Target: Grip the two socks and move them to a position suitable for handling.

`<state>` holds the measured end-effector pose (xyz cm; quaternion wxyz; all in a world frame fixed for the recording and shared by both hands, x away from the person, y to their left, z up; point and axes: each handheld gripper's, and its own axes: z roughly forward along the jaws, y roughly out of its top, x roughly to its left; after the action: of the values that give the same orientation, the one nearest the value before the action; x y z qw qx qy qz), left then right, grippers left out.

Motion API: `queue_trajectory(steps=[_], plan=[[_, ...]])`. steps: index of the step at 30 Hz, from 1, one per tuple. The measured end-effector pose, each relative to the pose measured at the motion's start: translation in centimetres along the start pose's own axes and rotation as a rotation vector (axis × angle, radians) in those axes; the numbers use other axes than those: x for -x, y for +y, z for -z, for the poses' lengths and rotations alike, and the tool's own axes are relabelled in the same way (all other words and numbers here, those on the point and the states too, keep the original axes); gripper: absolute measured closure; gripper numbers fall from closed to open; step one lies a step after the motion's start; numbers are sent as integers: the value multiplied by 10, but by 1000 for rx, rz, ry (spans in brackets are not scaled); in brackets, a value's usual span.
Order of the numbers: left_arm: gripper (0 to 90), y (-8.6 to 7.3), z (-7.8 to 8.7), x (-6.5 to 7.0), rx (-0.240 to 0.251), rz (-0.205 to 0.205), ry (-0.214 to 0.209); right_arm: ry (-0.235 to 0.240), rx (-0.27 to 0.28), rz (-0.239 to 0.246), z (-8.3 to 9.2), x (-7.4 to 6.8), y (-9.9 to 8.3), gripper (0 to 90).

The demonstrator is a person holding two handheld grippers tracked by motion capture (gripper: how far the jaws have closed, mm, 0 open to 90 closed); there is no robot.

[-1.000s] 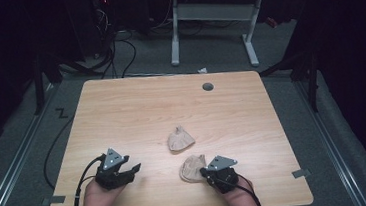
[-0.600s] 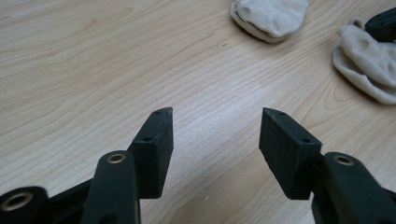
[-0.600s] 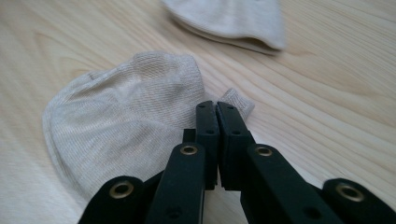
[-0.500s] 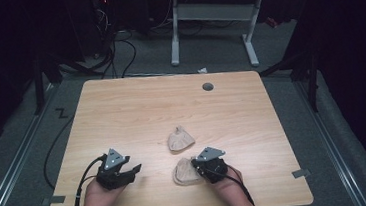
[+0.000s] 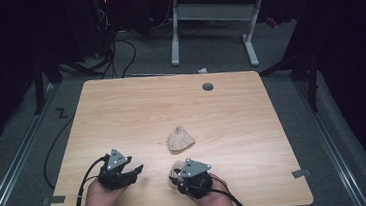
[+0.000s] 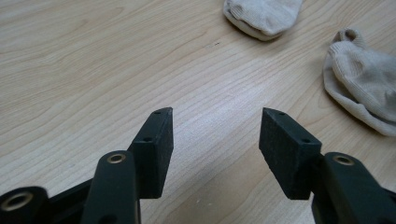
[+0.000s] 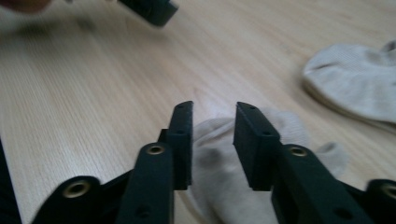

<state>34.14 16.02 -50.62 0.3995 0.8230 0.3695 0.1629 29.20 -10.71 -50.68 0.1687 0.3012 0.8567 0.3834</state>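
Two beige socks lie on the wooden table [image 5: 231,104]. The far sock [image 5: 180,139] [image 6: 264,14] [image 7: 355,88] sits near the middle. The near sock [image 5: 173,173] [image 6: 364,86] [image 7: 219,172] lies at the front, under my right gripper [image 5: 175,176] [image 7: 213,109]. That gripper's jaws have just been opening and now stand apart over the sock, whose fabric shows in the gap without the pads pressing on it. My left gripper [image 5: 136,171] [image 6: 215,123] stands open over bare wood to the left of the near sock, with nothing between its fingers.
A round grommet hole [image 5: 207,87] sits near the table's far edge. Cables trail from both grippers over the front edge. A white desk frame [image 5: 208,15] and floor cables lie beyond the table.
My right gripper has moved left along the front of the table, dragging the near sock with it, and its jaws have opened. The left gripper and the far sock have stayed put.
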Motion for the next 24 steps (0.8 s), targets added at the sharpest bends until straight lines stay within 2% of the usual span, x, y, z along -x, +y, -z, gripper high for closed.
queue_trajectory(steps=[3, 5, 8, 11, 15, 16, 18, 19, 20, 24], plan=[[451, 0, 2, -1, 4, 3, 2, 7, -37, 10, -9, -3, -4, 595], [451, 0, 2, -2, 5, 10, 3, -29, -63, 33, -13, -5, -6, 602], [451, 0, 2, -2, 5, 10, 0, -46, -83, 31, -17, -3, -9, 640], [451, 0, 2, -1, 4, 4, 1, -44, -73, 19, -14, -1, -8, 651], [451, 0, 0, 0, 0, 4, -2, -58, -87, 38, -16, -3, -10, 666], [451, 0, 0, 0, 0, 4, -2, -56, -84, 40, -16, -3, -11, 687], [451, 1, 0, 1, 1, -4, -3, -56, -83, 43, -15, -2, -9, 796], [450, 1, 0, 1, 1, -4, -3, -56, -83, 43, -15, -2, -9, 796], [451, 1, 0, 1, 1, -5, -5, -51, -66, 30, -12, 0, -8, 837], [451, 2, -1, 3, 2, -6, -14, -57, -17, 8, -1, 4, -4, 846]])
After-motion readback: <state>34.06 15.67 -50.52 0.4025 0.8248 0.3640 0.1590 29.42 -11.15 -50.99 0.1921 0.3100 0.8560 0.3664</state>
